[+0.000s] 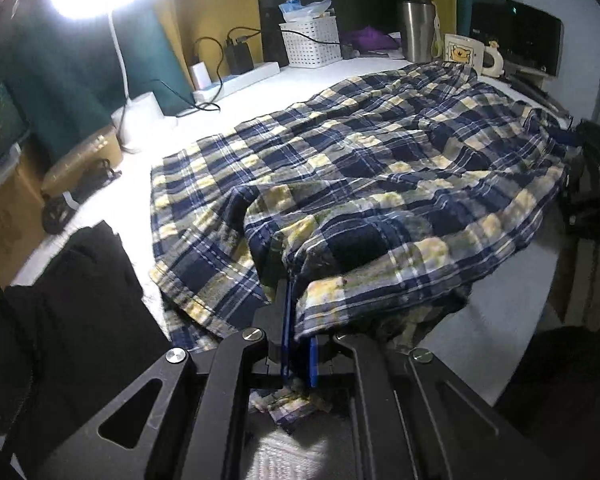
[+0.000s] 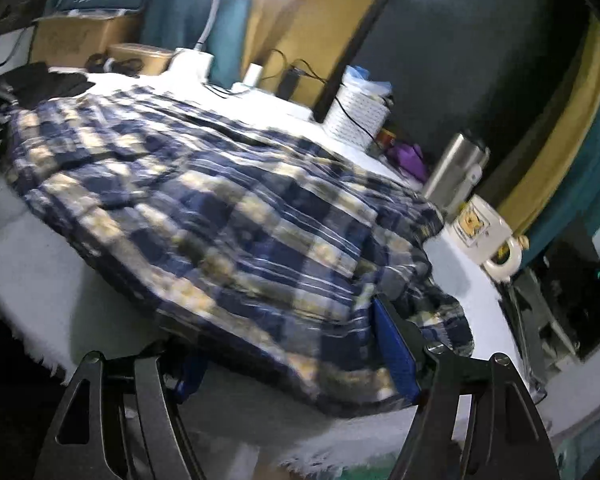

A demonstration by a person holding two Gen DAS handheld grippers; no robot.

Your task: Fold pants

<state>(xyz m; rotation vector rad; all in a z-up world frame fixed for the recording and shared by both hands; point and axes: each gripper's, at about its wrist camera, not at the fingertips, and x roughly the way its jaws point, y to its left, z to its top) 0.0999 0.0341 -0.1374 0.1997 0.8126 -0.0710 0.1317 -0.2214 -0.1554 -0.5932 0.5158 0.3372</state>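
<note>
Folding barely begun: left gripper jaws clamped on plaid pants hem at bench near edge; right gripper jaws wide, straddling opposite end

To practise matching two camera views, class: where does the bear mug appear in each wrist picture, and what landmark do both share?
Left wrist view: bear mug at upper right, behind the plaid pants.
Right wrist view: bear mug at middle right, beside the pants' edge.
Shared landmark: steel tumbler next to the mug.
</note>
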